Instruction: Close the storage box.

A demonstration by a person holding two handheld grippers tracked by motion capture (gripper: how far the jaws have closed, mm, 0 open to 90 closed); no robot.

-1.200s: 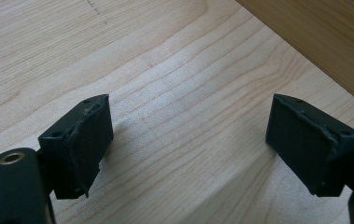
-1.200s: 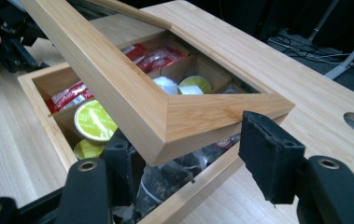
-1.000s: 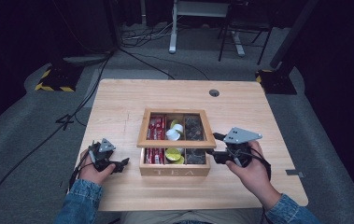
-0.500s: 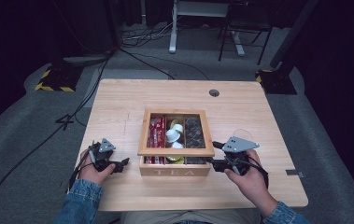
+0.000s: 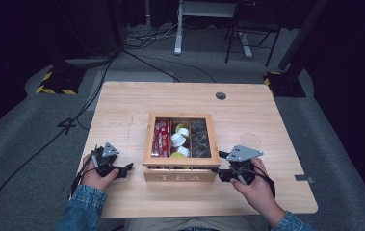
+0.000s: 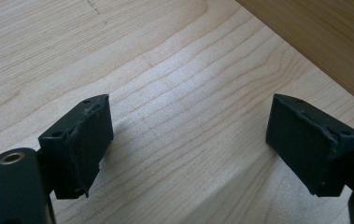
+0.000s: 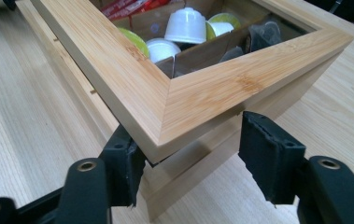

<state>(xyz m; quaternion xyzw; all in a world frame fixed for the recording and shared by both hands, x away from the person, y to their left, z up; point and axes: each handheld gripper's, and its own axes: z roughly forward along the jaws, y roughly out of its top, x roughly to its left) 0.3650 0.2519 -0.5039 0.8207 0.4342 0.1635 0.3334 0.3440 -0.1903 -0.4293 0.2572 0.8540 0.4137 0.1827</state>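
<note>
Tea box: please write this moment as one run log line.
tea box: lid down | right hand-held gripper: open, astride its front corner | left hand-held gripper: open over table

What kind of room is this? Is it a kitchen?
Probably not a kitchen; it looks like a dim studio or lab. A lone wooden table stands on grey carpet, with cables across the floor and a stand's metal legs behind.

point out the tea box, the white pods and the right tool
tea box (image 5: 179, 176), high view, front wall with the lettering
white pods (image 7: 186, 25), right gripper view, top of the upturned pod
right tool (image 5: 221, 175), high view, tips at the box's front right corner
</note>
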